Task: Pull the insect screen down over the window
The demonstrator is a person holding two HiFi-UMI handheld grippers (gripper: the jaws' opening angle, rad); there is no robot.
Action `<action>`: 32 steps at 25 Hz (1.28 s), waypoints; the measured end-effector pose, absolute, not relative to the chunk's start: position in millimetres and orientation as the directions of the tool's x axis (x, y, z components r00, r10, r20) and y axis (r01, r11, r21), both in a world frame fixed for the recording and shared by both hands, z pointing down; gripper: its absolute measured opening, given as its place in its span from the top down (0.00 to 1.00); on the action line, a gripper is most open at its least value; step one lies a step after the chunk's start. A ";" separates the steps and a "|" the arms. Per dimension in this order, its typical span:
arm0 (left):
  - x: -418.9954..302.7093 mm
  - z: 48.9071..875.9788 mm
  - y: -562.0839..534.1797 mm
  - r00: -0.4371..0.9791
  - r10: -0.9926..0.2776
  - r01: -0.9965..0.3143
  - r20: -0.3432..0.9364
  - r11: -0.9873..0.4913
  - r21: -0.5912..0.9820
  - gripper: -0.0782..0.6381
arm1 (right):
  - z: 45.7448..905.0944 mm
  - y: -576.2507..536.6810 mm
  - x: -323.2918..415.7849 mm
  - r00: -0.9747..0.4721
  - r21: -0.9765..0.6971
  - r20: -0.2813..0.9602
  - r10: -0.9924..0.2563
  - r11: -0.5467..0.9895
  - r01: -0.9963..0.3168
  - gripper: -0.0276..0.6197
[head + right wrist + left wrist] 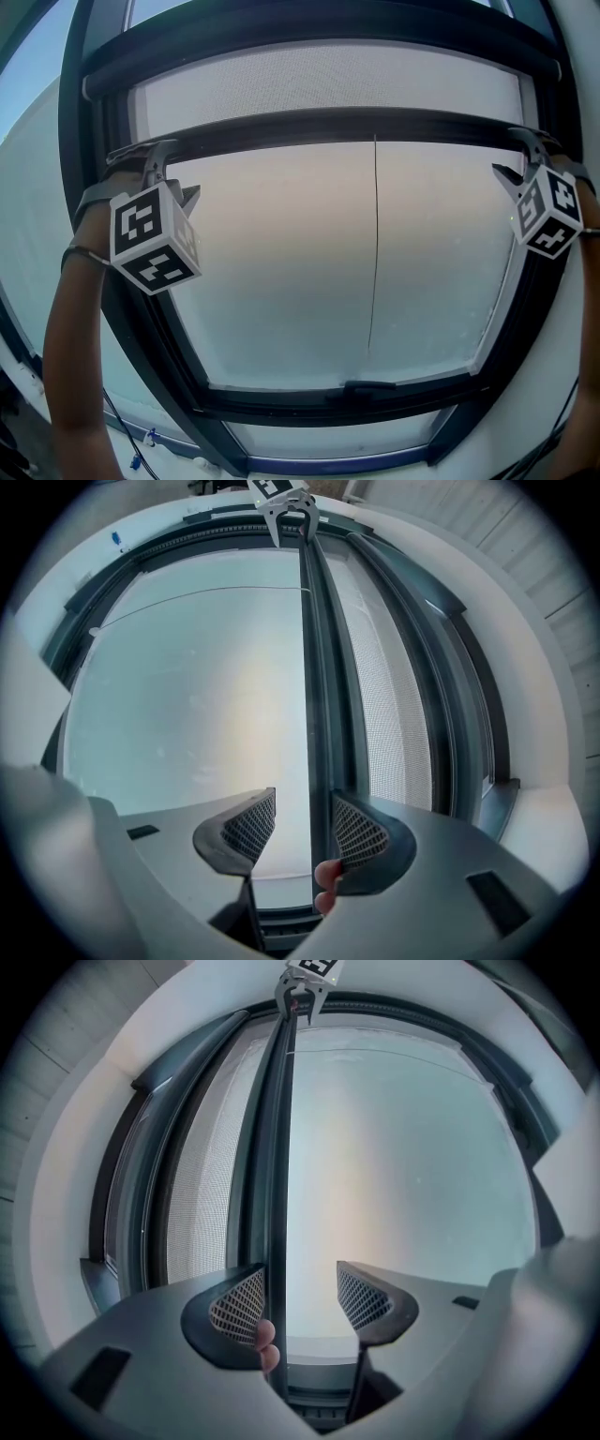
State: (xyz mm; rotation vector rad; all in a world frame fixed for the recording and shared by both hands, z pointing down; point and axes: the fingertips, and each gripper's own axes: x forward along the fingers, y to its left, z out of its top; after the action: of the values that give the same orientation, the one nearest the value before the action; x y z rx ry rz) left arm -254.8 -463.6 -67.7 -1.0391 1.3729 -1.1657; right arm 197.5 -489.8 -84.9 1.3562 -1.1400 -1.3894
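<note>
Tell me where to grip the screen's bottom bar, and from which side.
Take the bottom bar at both ends, one gripper each, from the room side, fingers above and below. It is long, thin and level. The left gripper and right gripper straddle it, open.

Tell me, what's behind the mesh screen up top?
Behind the insect screen only pale brightness shows; the weave hides any detail of the glass there. Below its dark pull bar the window glass is uncovered.

The head view faces the window (281, 281) straight on, from close by. Each gripper view looks along the screen bar (274, 1147) from opposite ends. All three views share that bar.
</note>
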 end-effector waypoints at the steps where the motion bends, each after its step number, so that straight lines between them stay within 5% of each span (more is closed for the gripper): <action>1: -255.0 -63.8 -463.2 -0.116 -0.981 -0.001 -0.154 0.155 -0.988 0.55 | -81.0 -489.9 197.3 -0.033 0.979 -0.203 -0.979 -0.203 -0.017 0.67; 14: -255.1 -4.4 -457.0 0.001 -0.999 -0.056 -0.037 0.037 -0.998 0.55 | -23.6 -491.1 193.5 -0.009 0.996 -0.087 -0.996 -0.087 -0.021 0.67; 32: -255.2 49.4 -447.8 -0.092 -0.981 -0.073 0.170 -0.163 -0.984 0.56 | 29.4 -485.1 195.3 -0.023 0.999 0.050 -0.998 0.050 0.007 0.67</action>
State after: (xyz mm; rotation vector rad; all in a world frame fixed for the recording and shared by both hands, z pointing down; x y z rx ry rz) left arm -255.2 -447.8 49.4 -1.3342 1.2463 -1.3754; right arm 195.3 -485.1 29.4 1.1561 -1.2445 -1.1923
